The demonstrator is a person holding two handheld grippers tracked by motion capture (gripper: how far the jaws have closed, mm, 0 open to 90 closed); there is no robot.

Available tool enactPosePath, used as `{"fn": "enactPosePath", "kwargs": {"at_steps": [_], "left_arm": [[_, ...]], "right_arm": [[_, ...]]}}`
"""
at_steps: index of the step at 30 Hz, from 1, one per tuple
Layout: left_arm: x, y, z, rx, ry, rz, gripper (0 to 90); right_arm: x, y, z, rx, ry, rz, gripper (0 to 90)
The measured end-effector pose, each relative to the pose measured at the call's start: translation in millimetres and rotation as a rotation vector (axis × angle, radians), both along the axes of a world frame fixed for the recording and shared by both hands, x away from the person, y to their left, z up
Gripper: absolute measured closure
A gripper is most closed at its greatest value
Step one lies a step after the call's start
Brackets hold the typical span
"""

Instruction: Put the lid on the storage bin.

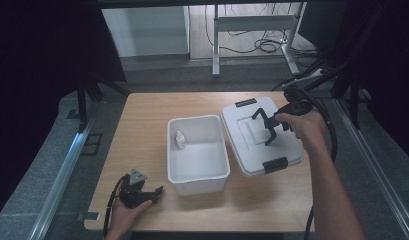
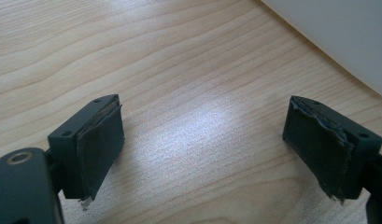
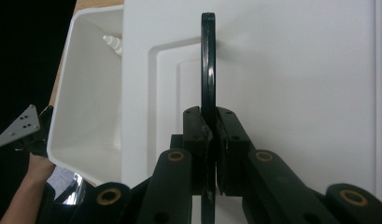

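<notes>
Two grippers are at work, but the right one alone has a hold on something: the right gripper (image 3: 208, 154) has its jaws pressed together on the thin black handle (image 3: 208, 70) of the white lid (image 1: 259, 135). The handle stands upright on the middle of the lid and runs straight away from the jaws in the right gripper view, so its long axis is in line with the gripper. The lid lies flat on the counter (image 1: 142, 130), just to the right of the open white box (image 1: 197, 152) and seemingly touching its right wall. The long side of the lid runs about parallel to that wall, with a black latch (image 1: 275, 164) at its near end. Inside the box, near the far left corner, a small white bottle (image 1: 180, 140) stands. The box lies to the left of the held handle, so I judge that the coming move is to lift the lid and carry it left over the box. The left gripper (image 1: 151, 194) rests low on the counter, near the front left corner of the box, its jaws wide apart and empty. The right hand (image 1: 302, 122) is clearly the nearer one to the lid.
</notes>
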State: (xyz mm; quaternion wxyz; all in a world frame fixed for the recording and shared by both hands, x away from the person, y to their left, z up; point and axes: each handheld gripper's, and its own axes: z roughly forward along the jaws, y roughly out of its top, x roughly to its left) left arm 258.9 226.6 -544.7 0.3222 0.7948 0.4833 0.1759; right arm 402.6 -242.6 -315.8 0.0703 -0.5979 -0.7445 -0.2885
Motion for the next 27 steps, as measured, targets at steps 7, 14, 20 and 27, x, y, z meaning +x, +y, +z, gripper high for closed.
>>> {"fn": "enactPosePath", "kwargs": {"at_steps": [7, 14, 20, 27], "left_arm": [[0.0, 0.2, 0.2, 0.002, 0.001, -0.002, 12.6], [-0.1, 0.0, 0.0, 0.001, 0.002, 0.000, 12.6], [-0.2, 0.0, 0.0, 0.001, 0.001, 0.000, 12.6], [-0.1, 0.0, 0.0, 0.000, 0.001, 0.000, 12.6]], "right_arm": [[1.8, 10.3, 8.0, -0.006, -0.002, 0.010, 84.6], [3.7, 25.2, 14.3, -0.014, -0.002, 0.032, 84.6], [4.0, 36.2, 17.0, -0.004, -0.005, 0.050, 84.6], [5.7, 45.4, 15.9, 0.011, -0.002, 0.063, 84.6]]}}
